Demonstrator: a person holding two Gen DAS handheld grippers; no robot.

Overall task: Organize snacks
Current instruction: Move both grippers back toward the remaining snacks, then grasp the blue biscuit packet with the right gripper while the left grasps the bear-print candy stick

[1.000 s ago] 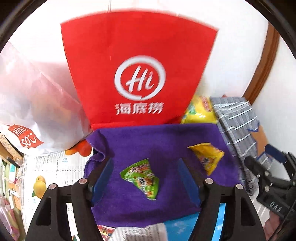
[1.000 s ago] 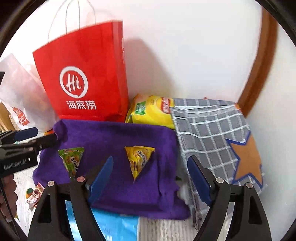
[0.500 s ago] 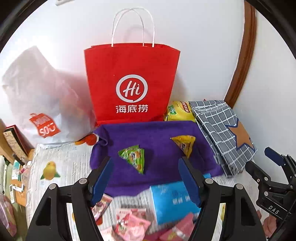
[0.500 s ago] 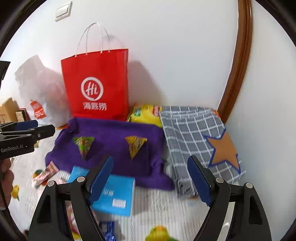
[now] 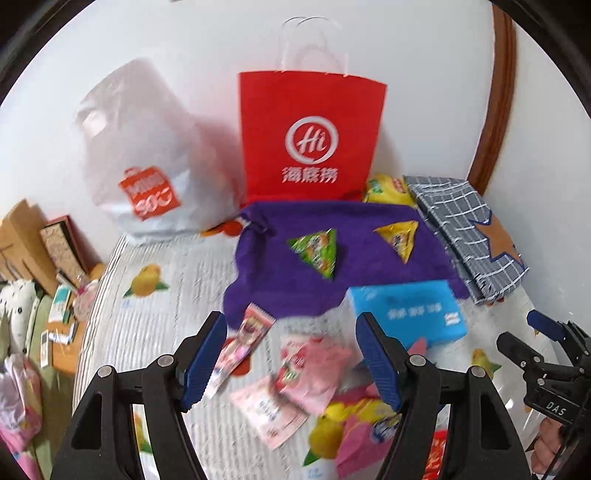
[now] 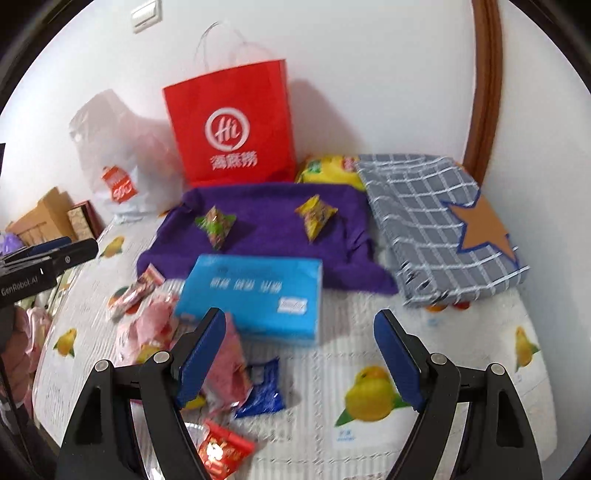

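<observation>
Two hand-held grippers, both spread wide, nothing between the blue pads, nothing touched. Left gripper (image 5: pixel 291 354) poised above loose pink snack packets (image 5: pixel 310 365) on the fruit-printed white tablecloth (image 5: pixel 162 332). Right gripper (image 6: pixel 299 354) poised above the same cloth, near the flat light-blue carton (image 6: pixel 255 295).

On the purple towel (image 5: pixel 354 273) by the wall: green triangular snack packet (image 5: pixel 317 251) to the left, yellow triangular snack packet (image 5: pixel 400 236) to the right, well apart. Red paper carrier bag with white handles (image 5: pixel 310 136) upright behind the towel; grey checked cloth with an orange star (image 5: pixel 465 229) just beside the towel's right edge.

Left view only: cardboard boxes (image 5: pixel 22 236) at far left. Right view only: dark-blue foil packet (image 6: pixel 262 391), red packet with gold print (image 6: pixel 221 450), white wall switch (image 6: pixel 146 14).
</observation>
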